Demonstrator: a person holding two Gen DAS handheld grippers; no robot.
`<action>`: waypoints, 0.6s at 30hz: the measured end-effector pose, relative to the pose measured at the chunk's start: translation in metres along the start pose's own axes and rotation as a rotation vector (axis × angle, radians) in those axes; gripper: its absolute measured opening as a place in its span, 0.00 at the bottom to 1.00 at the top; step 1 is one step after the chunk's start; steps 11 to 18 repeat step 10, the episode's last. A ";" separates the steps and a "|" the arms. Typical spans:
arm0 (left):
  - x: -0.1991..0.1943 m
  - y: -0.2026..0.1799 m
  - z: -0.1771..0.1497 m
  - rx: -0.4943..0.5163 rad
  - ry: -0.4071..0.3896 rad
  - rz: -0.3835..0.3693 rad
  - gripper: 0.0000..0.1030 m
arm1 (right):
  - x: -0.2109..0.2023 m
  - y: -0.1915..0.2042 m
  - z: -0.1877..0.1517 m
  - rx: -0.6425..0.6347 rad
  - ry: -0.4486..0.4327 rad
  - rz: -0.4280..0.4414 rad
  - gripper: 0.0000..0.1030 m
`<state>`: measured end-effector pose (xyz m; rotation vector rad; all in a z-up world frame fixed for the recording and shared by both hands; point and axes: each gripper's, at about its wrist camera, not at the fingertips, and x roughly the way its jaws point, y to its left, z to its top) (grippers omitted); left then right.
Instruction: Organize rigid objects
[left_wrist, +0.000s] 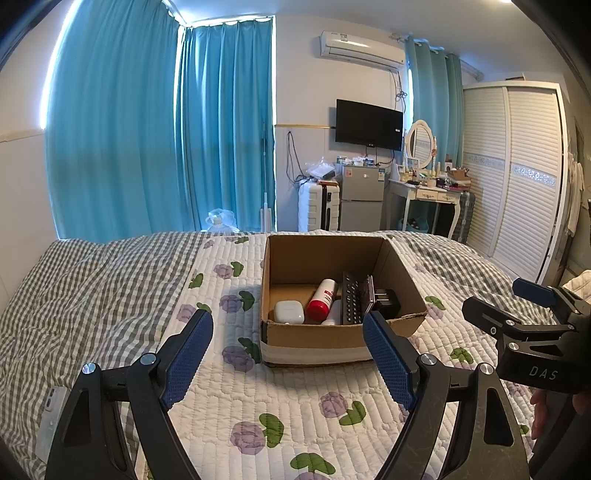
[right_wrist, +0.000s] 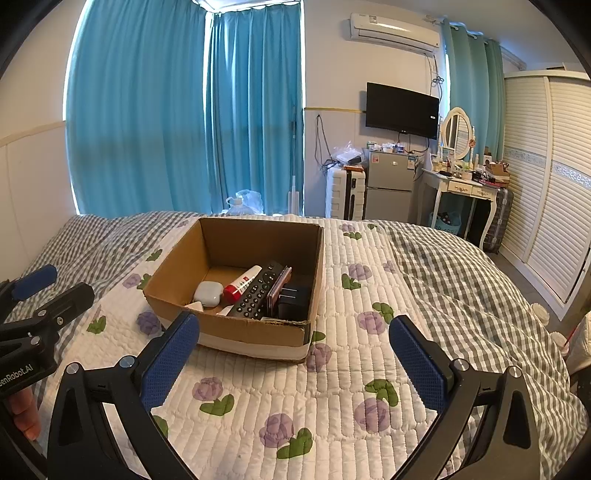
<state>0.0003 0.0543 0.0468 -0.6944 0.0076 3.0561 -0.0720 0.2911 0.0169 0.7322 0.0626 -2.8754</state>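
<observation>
An open cardboard box (left_wrist: 317, 338) (right_wrist: 258, 332) stands on the quilted bed. Inside it lie a white earbud case (left_wrist: 289, 312) (right_wrist: 208, 293), a red-and-white tube (left_wrist: 322, 299) (right_wrist: 242, 283), a black remote (left_wrist: 351, 303) (right_wrist: 258, 291), a phone on edge (left_wrist: 368, 294) (right_wrist: 279, 291) and a black charger (left_wrist: 386, 301) (right_wrist: 293, 301). My left gripper (left_wrist: 288, 328) is open and empty, just in front of the box. My right gripper (right_wrist: 293, 332) is open and empty, in front of the box's near right corner. Each gripper shows at the edge of the other's view.
A white phone-like object (left_wrist: 51, 413) lies on the checked blanket at the left bed edge. Beyond the bed stand curtains, a suitcase (left_wrist: 318, 206), a small fridge (left_wrist: 362, 197), a dressing table (left_wrist: 428, 195) and a wardrobe (left_wrist: 517, 177).
</observation>
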 end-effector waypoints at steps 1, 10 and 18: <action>0.000 0.000 0.000 0.000 0.000 0.001 0.83 | 0.000 0.000 0.000 0.000 0.001 0.001 1.00; -0.002 -0.001 -0.002 0.014 -0.018 0.000 0.83 | 0.000 0.000 0.000 0.000 0.002 0.000 1.00; -0.002 -0.001 -0.002 0.014 -0.018 0.000 0.83 | 0.000 0.000 0.000 0.000 0.002 0.000 1.00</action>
